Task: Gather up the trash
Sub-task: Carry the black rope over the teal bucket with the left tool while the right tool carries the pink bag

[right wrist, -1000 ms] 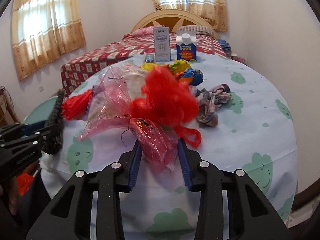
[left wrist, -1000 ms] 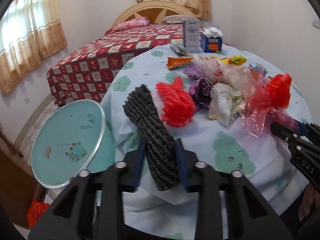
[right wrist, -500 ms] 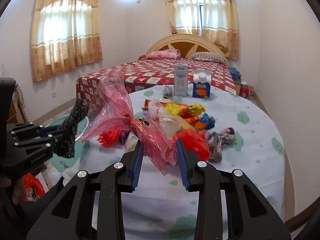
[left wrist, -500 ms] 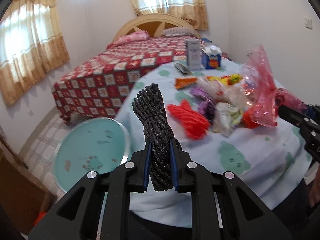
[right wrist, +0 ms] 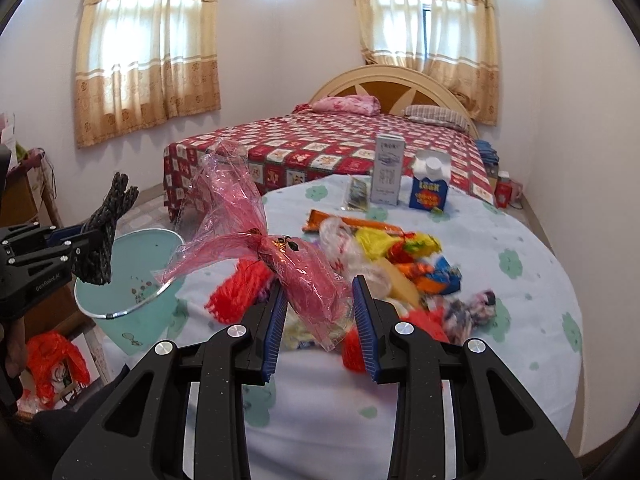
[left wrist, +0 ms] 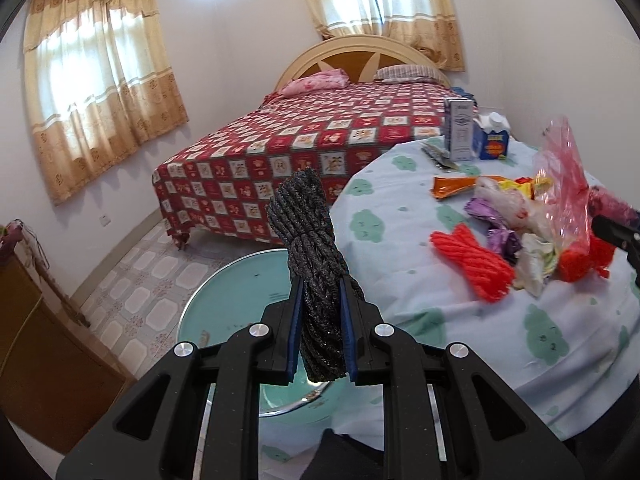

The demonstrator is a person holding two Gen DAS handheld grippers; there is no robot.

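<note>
The left gripper (left wrist: pixel 320 332) clamps a black rope bundle (left wrist: pixel 310 248) upright between its blue pads, holding it over the teal bin (right wrist: pixel 132 280) that stands on the floor just off the left edge of the round table (right wrist: pixel 500 320). The right gripper (right wrist: pixel 320 316), above the table's near edge, has a crumpled pink cellophane bag (right wrist: pixel 280 248) between its jaws; the jaws stand fairly wide, and whether the pads truly pinch the film cannot be told.

To drop the bundle cleanly, the left hand would do best to lower it nearer the bin's mouth and centre it inside the metal rim before parting the pads, since a stiff, top-heavy coil may tip outward. The light bag is likely to cling or drift, so it wants carrying well over the bin before release.

Beyond the grippers, a red rope bundle (left wrist: pixel 476 262) and mixed wrappers (right wrist: pixel 400 248) lie heaped mid-table. A white carton (right wrist: pixel 387 174) and a blue juice carton (right wrist: pixel 429 190) stand upright near the far edge. A red-quilted bed (right wrist: pixel 340 140) fills the background.
</note>
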